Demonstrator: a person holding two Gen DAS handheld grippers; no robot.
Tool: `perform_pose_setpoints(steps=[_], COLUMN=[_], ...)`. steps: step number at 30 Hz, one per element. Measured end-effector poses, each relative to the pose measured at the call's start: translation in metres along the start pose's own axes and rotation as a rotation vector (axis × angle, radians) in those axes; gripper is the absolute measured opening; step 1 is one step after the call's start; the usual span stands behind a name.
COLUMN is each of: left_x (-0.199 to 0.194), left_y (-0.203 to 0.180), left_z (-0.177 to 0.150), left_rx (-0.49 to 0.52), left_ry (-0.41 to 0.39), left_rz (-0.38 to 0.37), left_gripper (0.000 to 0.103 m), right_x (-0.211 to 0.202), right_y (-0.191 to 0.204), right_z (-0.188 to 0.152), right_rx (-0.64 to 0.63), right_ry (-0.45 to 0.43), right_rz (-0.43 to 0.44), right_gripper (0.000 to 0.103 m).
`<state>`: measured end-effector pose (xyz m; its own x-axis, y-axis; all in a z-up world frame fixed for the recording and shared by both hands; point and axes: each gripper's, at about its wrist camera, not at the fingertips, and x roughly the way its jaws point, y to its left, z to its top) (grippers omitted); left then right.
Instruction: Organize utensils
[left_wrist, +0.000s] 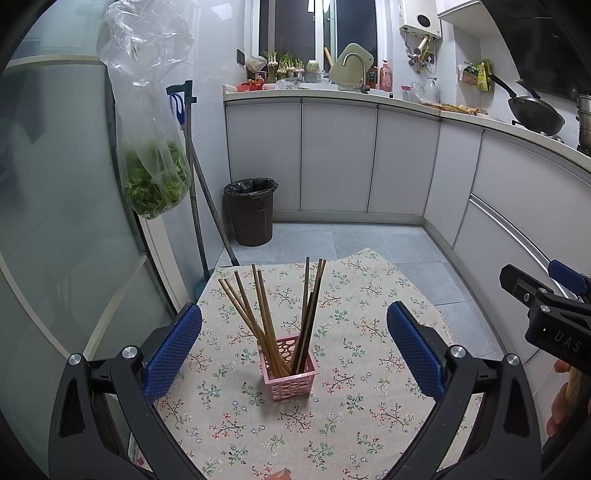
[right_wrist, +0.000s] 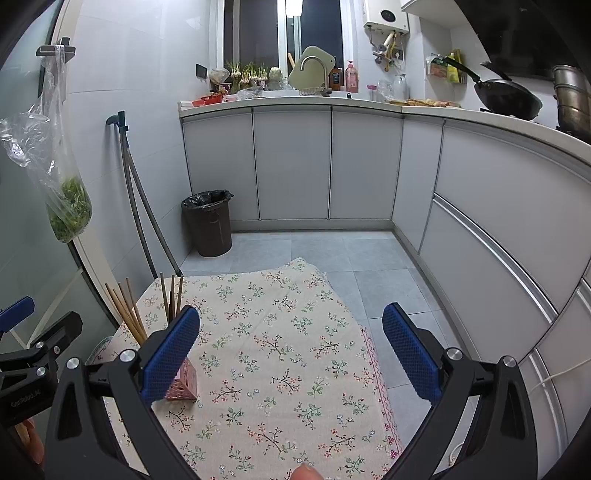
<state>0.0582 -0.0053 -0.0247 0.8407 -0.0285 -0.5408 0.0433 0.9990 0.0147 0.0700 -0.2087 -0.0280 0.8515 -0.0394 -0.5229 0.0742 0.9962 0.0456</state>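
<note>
Landmark: pink perforated plastic basket (left_wrist: 289, 373), square, standing upright near the middle of the floral tablecloth (left_wrist: 351, 406).

Left of basket: left gripper (left_wrist: 294, 349) held above the cloth w/ blue textured pads wide apart, nothing between them; basket sits in the gap, not touched.

In basket: wooden chopsticks (left_wrist: 258, 317), long axes near vertical, tips up, lower ends inside. They split into 2 fans: a lighter bundle leaning up-left, approx 5 sticks, and a darker bundle leaning slightly up-right, approx 4; exact count unclear where they overlap.

Right of basket: right gripper (right_wrist: 291, 345), also spread wide and empty, over bare cloth. In its view the basket (right_wrist: 183, 386) is partly hidden behind its left pad, chopsticks (right_wrist: 129, 310) sticking up past it.

Cloth is beige fabric w/ small flower sprigs.
</note>
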Motion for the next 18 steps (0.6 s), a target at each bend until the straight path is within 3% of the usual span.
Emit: perform_pose_setpoints(steps=[18], left_x=[0.0002], left_y=[0.0009], left_z=[-0.0006], left_rx=[-0.005], left_ry=[0.006], left_rz=[-0.005], left_gripper=[0.096], right_x=[0.0013], right_y=[0.0027], right_z=[-0.0001], right_rx=[-0.001], right_ry=[0.001], right_rz=[0.000], right_gripper=[0.097])
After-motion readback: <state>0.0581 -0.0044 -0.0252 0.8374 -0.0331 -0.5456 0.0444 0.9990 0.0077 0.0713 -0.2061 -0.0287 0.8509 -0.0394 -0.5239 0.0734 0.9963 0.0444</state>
